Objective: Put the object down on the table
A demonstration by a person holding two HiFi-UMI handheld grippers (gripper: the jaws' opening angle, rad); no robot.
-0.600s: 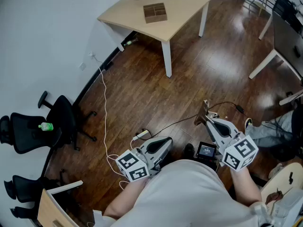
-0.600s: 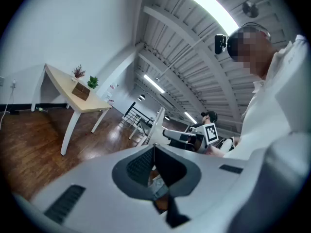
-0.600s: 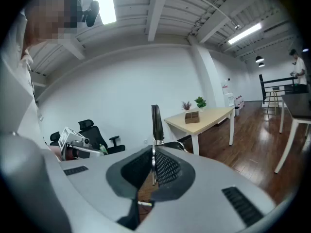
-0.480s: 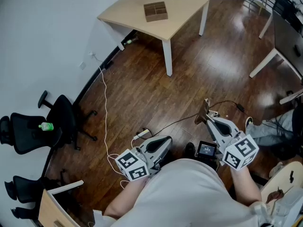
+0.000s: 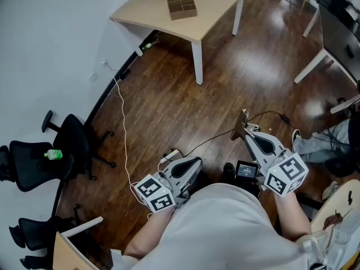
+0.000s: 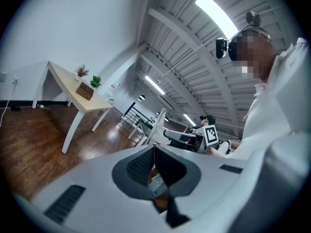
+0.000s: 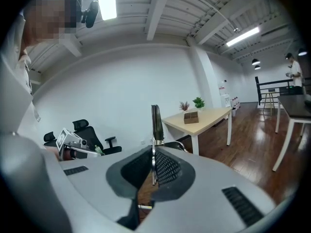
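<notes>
Object of the task, a thin brown slab [image 5: 242, 125], stands on edge in the right tongs [image 5: 248, 139], which are pressed onto its lower part so that most of it sticks out past the tips. The right gripper view shows the same slab [image 7: 156, 123] upright between the pads of those tongs [image 7: 154, 154]; what it is made of I cannot tell. The left tongs [image 5: 194, 165] are pressed together with nothing between them.

Slab and both tongs are well apart from the bench [image 5: 211, 13], on its near side, held close to the person's body and high above the floor. By my reading the task is barely under way: the slab is picked up and secure, but the whole walk to the bench and the setting down are left.

On the bench sits a brown compartment box [image 5: 182, 7], with bare pale top beside it that looks free to take the slab. Dark wood floor [image 5: 169, 94] stretches between the bench and the person. A white cable [image 5: 121, 122] runs along the wall side of the bench. Black office chairs [image 5: 73, 142] stand well to the bench's left.
</notes>
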